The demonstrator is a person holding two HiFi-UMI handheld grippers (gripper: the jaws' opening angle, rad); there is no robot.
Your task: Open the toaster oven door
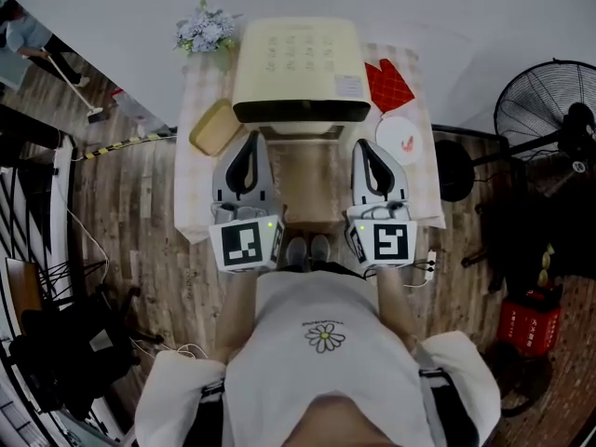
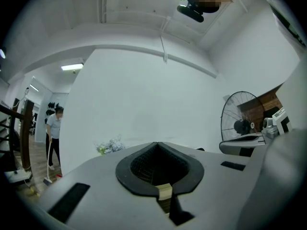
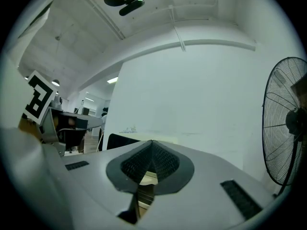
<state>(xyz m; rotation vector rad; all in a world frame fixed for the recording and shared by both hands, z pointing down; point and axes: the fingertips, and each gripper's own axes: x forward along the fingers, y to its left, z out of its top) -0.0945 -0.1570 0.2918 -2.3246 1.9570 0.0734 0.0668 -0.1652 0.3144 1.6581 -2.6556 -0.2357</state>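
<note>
Toaster oven [image 1: 296, 63], cream and box-shaped, sits far back on the checked-cloth tabletop [image 1: 197, 203], its door hard to make out from above. Grey left tool [image 1: 252, 141] and right tool [image 1: 360, 147] flank its front, jaws pressed together, empty.

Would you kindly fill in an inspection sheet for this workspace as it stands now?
Surface: cloth-covered table, checked pattern.
Job's things: cream toaster oven at the far edge, front toward the person.
Clutter: flowers, tan tray, red cloth, white plate.
Tools: left tool and right tool both shut, empty, near the oven front.
Cables: white cable on the wood floor, left.
Surroundings: standing fan, person sweeping.
</note>
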